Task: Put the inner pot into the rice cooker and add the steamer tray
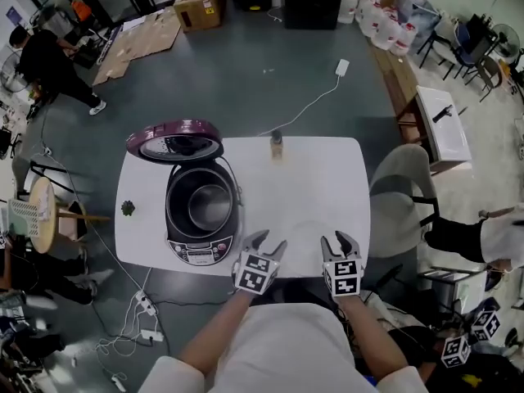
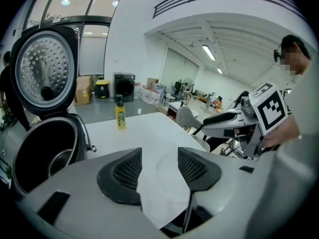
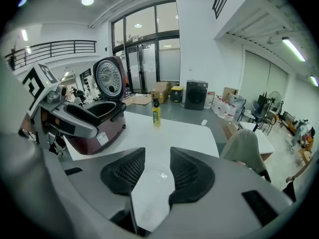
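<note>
Steamer tray point(image 1: 307, 231) comes next as both grippers hover at the near edge of the worktop point(image 1: 319, 178)

I judge the first step done: the inner pot point(image 1: 209, 207) looks seated in the rice cooker point(image 1: 196, 250) at the left, with the lid point(image 1: 174, 140) raised on its far side. The tray, a faint pale disc I can barely make out, lies flat just beyond my left gripper point(image 1: 267, 242) and right gripper point(image 1: 338, 241). Both have their jaws spread and hold nothing. The next move, as I read it, calls for pinching the disc's thin rim, carrying it left and setting it level on the pot. I can read no writing: the cooker's front panel and the yellow label on the bottle point(image 1: 277, 146) at the far edge are too small, and the gripper cubes show only square markers.
</note>
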Tool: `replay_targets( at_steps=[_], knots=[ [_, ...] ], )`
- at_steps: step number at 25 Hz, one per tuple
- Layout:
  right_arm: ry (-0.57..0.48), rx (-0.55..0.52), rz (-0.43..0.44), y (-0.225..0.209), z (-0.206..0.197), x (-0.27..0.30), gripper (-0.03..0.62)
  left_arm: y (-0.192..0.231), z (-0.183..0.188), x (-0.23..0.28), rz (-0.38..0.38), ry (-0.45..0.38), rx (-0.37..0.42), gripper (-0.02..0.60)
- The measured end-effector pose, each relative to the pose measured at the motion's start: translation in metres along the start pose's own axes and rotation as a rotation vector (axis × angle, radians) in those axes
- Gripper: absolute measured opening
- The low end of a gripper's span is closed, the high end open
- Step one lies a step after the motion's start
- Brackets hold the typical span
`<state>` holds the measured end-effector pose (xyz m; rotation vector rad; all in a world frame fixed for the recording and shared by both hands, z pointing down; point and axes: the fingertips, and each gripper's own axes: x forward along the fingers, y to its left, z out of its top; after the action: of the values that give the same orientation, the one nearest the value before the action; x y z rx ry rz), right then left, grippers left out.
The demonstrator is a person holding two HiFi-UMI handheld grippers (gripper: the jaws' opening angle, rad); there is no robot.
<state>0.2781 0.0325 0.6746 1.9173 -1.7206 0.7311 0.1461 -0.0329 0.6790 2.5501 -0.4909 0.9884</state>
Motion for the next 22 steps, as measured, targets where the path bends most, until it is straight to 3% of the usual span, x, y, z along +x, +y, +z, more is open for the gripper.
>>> replay_targets(
  at_steps=[12,22],
  knots=[
    [0.149,0.021,0.004,-0.035,-0.090,0.028,0.170,-0.016,-0.062,0.069,-0.010,0.133,-0.006,0.240],
    [0.298,0.028,0.001,-0.059,-0.169,0.060,0.170,-0.011,-0.126,0.116,0.031,0.263,-0.037,0.242]
  ],
)
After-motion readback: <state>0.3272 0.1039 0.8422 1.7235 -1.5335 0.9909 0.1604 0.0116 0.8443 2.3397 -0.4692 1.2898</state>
